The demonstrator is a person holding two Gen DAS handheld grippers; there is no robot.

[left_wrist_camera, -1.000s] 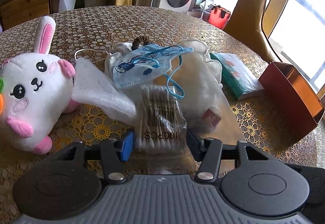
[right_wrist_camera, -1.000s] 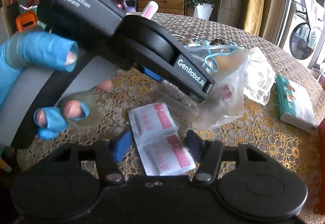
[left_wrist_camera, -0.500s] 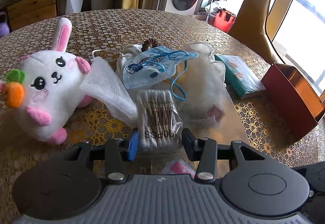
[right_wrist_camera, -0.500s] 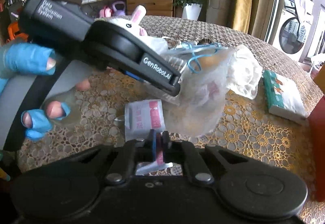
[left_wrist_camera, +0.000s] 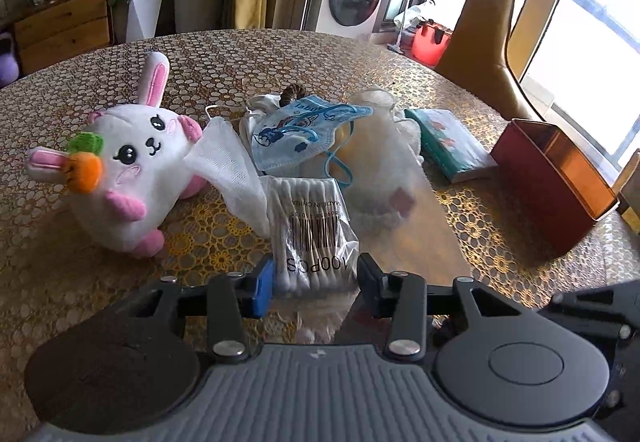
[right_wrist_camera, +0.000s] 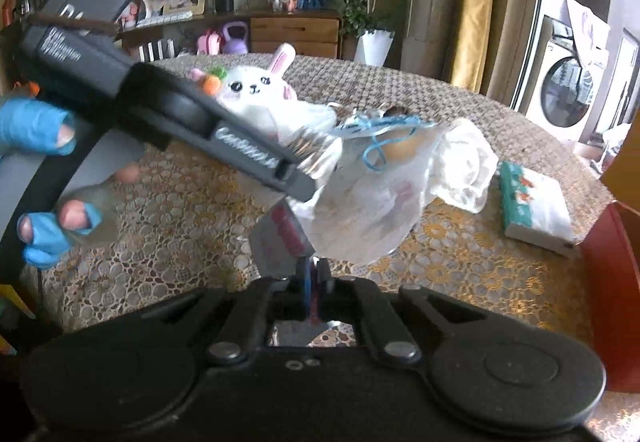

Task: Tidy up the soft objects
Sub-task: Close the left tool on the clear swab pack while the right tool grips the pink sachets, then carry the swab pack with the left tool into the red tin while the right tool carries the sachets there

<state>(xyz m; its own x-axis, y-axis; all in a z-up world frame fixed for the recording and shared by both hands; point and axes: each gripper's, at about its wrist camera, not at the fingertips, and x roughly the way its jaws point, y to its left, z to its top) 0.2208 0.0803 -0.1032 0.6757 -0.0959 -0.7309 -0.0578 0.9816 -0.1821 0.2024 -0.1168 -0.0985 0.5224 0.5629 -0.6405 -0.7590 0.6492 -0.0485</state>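
Note:
My left gripper (left_wrist_camera: 316, 284) is shut on a clear bag of cotton swabs (left_wrist_camera: 310, 230) and holds it above the table. A white plush rabbit (left_wrist_camera: 128, 165), a white gauze cloth (left_wrist_camera: 230, 165), a blue face mask (left_wrist_camera: 304, 129) and a clear plastic bag (left_wrist_camera: 384, 169) lie beyond it. My right gripper (right_wrist_camera: 314, 278) is shut on a white packet with pink print (right_wrist_camera: 282, 242), lifted off the table. The left gripper body (right_wrist_camera: 168, 121) crosses the right wrist view, with the rabbit (right_wrist_camera: 256, 89) behind it.
A teal tissue pack (left_wrist_camera: 450, 143) lies right of the pile, also in the right wrist view (right_wrist_camera: 534, 203). A red open box (left_wrist_camera: 556, 177) stands at the right table edge. The round table (left_wrist_camera: 240, 57) has a gold lace cover. A chair back (left_wrist_camera: 496, 21) is behind.
The right gripper closed on the pink-printed packet and lifted it. The left gripper raised the cotton swab bag and drew back, bringing more of the rabbit into view.

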